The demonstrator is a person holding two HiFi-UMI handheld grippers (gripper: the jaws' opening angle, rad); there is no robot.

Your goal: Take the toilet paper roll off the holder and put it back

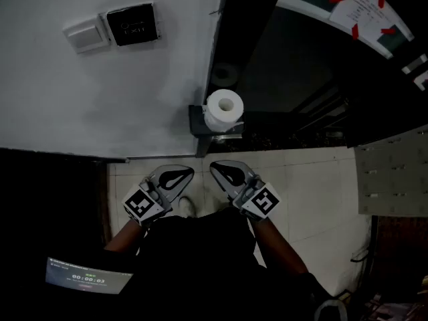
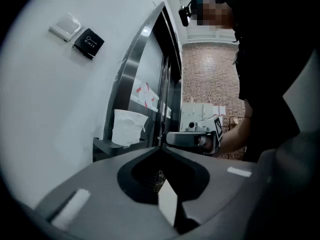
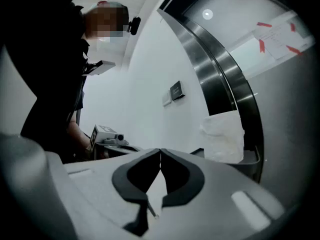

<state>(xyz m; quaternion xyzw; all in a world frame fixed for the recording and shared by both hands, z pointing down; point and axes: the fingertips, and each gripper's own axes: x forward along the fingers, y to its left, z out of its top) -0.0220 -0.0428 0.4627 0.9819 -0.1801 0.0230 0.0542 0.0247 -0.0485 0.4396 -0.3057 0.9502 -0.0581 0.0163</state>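
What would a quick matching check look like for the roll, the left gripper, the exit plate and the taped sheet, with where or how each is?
1 toilet paper roll
2 left gripper
3 exit plate
4 taped sheet

A on the white wall
B on the dark glass panel
C on the holder
D shut, empty

Pairs: 1-C, 2-D, 3-A, 4-B

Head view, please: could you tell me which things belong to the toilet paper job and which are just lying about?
Job: toilet paper roll, standing on the holder; left gripper and right gripper, both shut and empty.
Just about: exit plate, white switch, taped notice, timer screen.
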